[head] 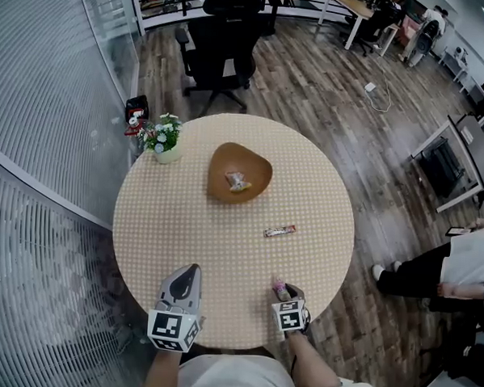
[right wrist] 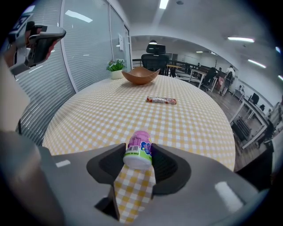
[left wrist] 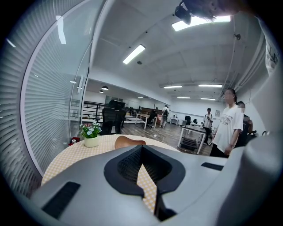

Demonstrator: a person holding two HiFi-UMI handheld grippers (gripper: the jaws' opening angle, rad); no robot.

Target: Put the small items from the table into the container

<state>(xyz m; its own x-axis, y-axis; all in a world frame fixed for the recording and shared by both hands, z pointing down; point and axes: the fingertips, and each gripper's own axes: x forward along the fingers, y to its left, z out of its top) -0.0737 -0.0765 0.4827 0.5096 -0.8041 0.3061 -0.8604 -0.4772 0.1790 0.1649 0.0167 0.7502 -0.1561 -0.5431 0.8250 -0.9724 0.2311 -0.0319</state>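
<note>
On the round checkered table (head: pixel 184 218) stands a brown bowl (head: pixel 223 159) with one small wrapped item (head: pixel 238 181) in it. A wrapped candy bar (head: pixel 280 230) lies right of the table's middle, also in the right gripper view as the candy bar (right wrist: pixel 161 100). My right gripper (head: pixel 281 289) is at the near edge, shut on a small pink bottle (right wrist: pixel 139 150) with a green base, tilted between the pads. My left gripper (head: pixel 192 268) hovers at the near left, jaws shut and holding nothing, pointing toward the bowl (left wrist: pixel 129 141).
A small flower pot (head: pixel 164 138) stands at the table's far left edge. A black office chair (head: pixel 221 46) is behind the table. A seated person (head: pixel 440 272) is to the right, and others stand farther off (left wrist: pixel 227 126). A glass wall runs along the left.
</note>
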